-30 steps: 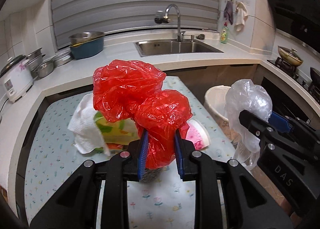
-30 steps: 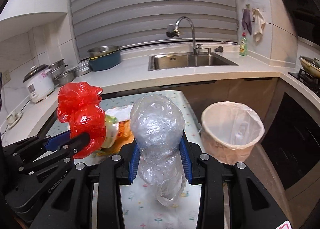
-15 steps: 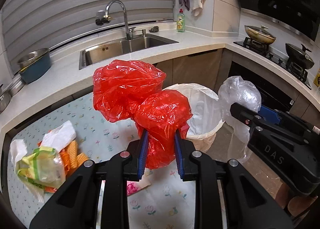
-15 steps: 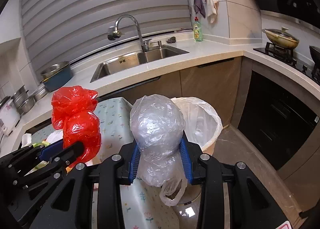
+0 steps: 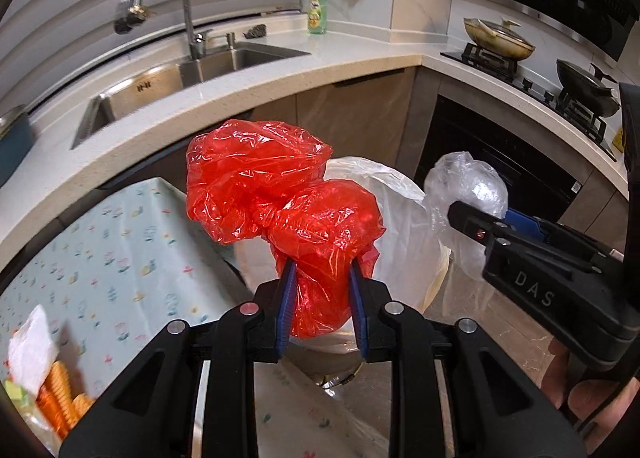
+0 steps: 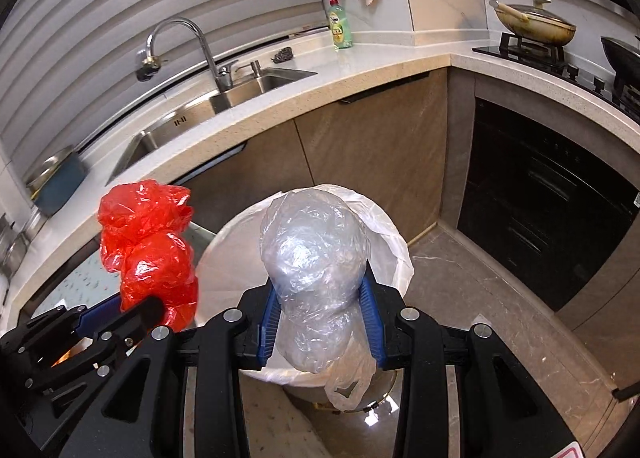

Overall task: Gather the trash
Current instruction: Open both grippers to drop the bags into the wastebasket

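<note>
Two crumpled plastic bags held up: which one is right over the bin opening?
The clear crumpled plastic bag in the right hand-held gripper: the white-lined trash bin rings it. The red crumpled plastic bag in the left hand-held gripper sits off the rim's left.

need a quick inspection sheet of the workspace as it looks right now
surface: floral tablecloth on the table, beside the bin.
job's things: red bag and clear bag, both bunched up; trash bin with a white liner stands on the floor, under the clear bag.
clutter: crinkled orange snacks and wrappers at the table edge.
grippers: left tool shut on red bag; right tool shut on clear bag.
cables: nothing seen.
surroundings: sink, faucet, dish soap, pan on the stove, dark oven.
</note>
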